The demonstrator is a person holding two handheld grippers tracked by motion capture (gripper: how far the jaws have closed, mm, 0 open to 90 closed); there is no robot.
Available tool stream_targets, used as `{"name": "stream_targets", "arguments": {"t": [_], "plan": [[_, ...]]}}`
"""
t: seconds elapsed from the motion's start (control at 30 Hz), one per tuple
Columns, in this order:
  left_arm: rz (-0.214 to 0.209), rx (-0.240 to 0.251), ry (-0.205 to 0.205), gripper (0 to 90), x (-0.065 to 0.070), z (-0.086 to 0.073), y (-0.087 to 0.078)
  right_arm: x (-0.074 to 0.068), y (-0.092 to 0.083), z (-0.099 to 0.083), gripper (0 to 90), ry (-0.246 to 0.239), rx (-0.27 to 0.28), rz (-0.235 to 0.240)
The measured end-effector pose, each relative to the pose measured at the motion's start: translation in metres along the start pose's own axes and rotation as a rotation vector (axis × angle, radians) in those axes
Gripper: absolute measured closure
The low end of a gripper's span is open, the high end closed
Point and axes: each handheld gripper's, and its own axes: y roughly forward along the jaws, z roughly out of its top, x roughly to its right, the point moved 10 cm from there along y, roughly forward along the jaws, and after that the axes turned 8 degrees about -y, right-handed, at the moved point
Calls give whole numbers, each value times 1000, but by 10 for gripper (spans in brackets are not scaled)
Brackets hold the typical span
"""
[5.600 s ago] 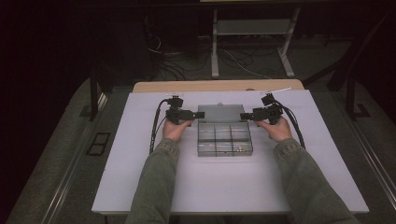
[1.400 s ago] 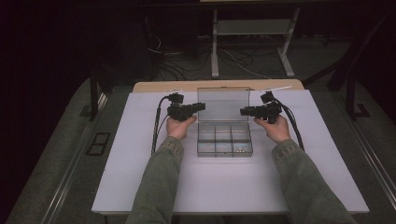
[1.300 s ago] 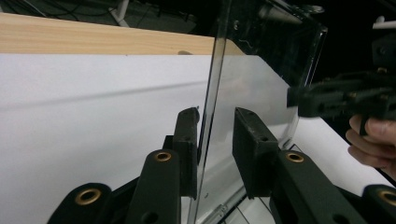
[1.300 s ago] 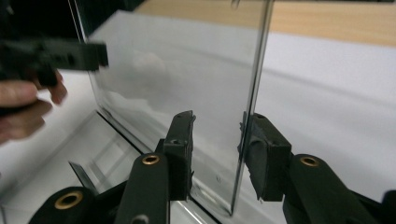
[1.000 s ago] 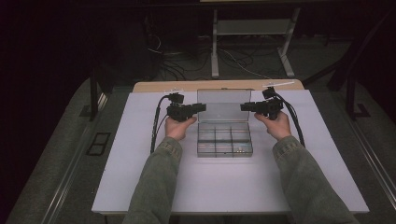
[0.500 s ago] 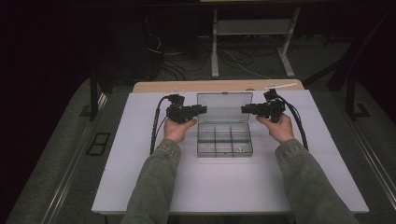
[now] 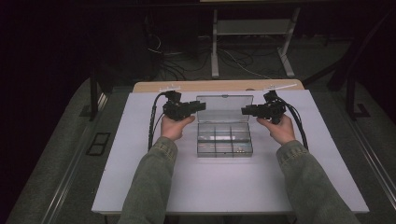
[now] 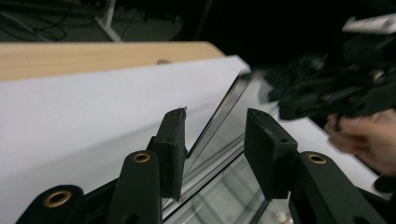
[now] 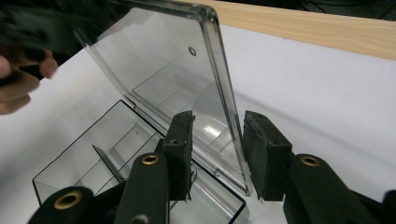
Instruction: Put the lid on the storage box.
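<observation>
Clear plastic lid (image 9: 187, 79) stands raised behind its box (image 7: 224, 140) mid-table; our left gripper (image 8: 215, 144) and right gripper (image 9: 215, 149) straddle its side edges, jaws apart, so we'd tip it back evenly.

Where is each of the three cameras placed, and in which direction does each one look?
High view: above the person's side, looking forward and down on the table; both forearms, hands, left gripper and right gripper show.
Left gripper view: rides on the left gripper, looking along its fingers at the lid; the other hand shows beyond.
Right gripper view: rides on the right gripper, facing the lid and box.
Shared: both gripper views show the raised clear lid.
</observation>
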Motion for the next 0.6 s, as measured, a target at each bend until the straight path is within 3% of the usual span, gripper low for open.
{"name": "stream_targets", "arguments": {"t": [0.2, 0.33, 0.6], "plan": [[-10, 10, 5, 637, 3, 4, -5, -1, -1, 0, 611, 4, -8, 1], [-6, 14, 3, 642, 3, 4, -5, -2, -7, 6, 562, 10, 23, 1], [4, 15, 13, 642, 5, 3, -6, -14, -30, 25, 492, -47, 61, -10]]}}
